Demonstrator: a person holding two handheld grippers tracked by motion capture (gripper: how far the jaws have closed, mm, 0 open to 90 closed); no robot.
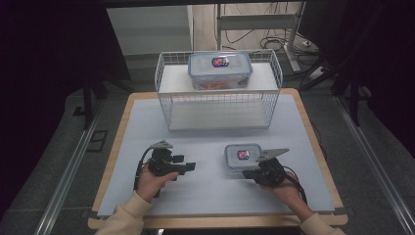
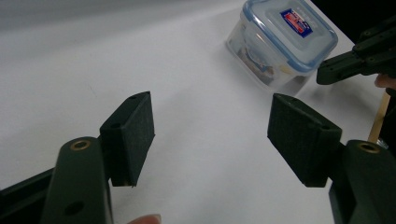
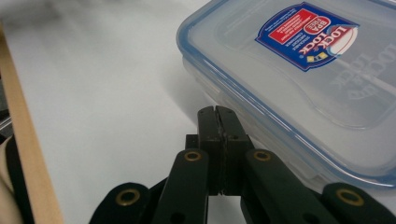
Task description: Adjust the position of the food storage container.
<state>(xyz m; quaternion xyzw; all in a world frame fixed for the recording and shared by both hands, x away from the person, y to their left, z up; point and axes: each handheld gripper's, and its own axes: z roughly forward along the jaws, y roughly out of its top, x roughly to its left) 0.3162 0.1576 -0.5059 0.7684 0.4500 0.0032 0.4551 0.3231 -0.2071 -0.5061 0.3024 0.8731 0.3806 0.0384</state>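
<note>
The small clear box with a blue-rimmed lid (image 1: pixel 242 156) lies on the pale surface (image 1: pixel 210 191), on the person's right side. The right claw (image 1: pixel 246 173) is pressed fully together, with nothing between its jaws. Its tip is just beside the near side of the box (image 3: pixel 299 84); in the right gripper view the closed jaws point at the box wall under the lid rim, very near it, but whether they touch it I cannot tell.

The left claw (image 1: pixel 190 166) stands wide and holds nothing. It is well apart from the box, with bare surface between them. In the left gripper view its two pads (image 2: pixel 133 128) frame bare surface, and the box (image 2: pixel 282 42) sits farther off, with the right claw (image 2: pixel 345 63) beside it.

Behind the box, toward the far end of the surface, is a white wire rack (image 1: pixel 219 93) with a larger lidded box (image 1: pixel 220 70) on its top shelf. Between the small box and the rack there is open surface. The wooden right edge (image 1: pixel 320 161) is near the box, and the near edge is close behind both hands.
</note>
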